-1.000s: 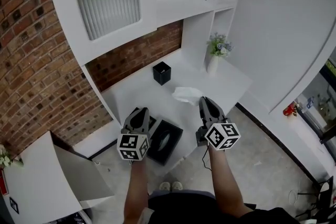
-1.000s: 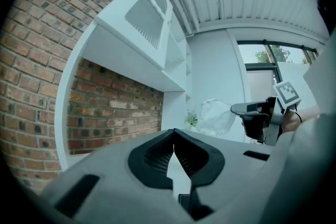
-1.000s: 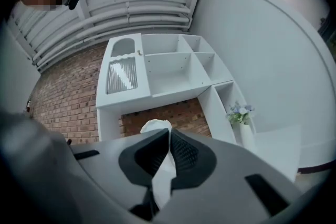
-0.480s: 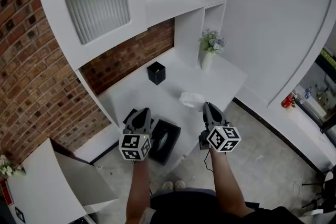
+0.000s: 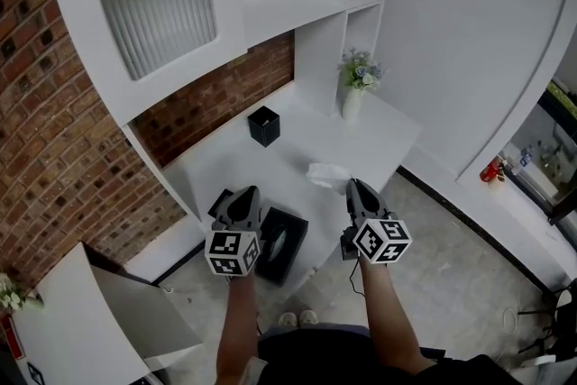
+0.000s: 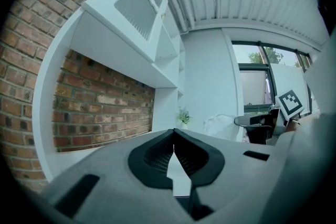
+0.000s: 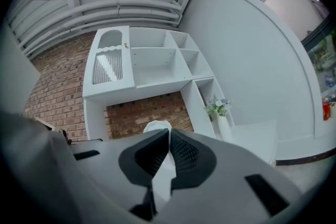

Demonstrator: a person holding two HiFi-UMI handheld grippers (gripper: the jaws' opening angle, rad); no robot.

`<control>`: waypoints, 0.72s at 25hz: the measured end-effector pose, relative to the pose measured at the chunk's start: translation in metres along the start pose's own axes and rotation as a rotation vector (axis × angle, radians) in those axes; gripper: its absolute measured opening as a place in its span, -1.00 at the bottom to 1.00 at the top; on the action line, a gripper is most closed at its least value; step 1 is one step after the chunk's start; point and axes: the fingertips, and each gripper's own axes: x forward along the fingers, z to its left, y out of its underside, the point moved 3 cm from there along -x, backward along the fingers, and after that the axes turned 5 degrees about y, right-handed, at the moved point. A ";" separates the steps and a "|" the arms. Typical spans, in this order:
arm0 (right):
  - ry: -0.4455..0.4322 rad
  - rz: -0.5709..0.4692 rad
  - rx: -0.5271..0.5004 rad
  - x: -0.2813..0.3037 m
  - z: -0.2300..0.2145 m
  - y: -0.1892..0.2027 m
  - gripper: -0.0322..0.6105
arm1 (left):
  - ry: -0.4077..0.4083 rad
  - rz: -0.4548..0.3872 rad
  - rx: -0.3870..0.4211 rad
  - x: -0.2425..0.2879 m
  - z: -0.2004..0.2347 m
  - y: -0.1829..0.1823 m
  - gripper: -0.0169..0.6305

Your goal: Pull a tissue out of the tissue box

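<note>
Between right gripper (image 7: 169, 131) fingers (image 7: 186, 155), tissue (image 7: 157, 126)

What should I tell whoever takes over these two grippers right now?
Left gripper: shut, empty, next to the black tissue box.
Right gripper: shut on a white tissue, held above the table, clear of the box.
Done: the tissue looks fully out.
Left: probably just set it down and release.
</note>
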 end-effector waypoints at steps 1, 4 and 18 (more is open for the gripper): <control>0.001 0.001 -0.002 0.000 0.000 0.001 -0.88 | 0.003 0.001 -0.001 0.001 0.000 0.001 -0.92; 0.005 0.007 -0.011 0.000 -0.001 0.002 -0.88 | 0.009 0.002 -0.003 0.004 -0.001 0.002 -0.92; 0.011 0.012 -0.016 -0.004 -0.003 0.005 -0.88 | 0.035 0.016 -0.008 0.010 -0.005 0.007 -0.92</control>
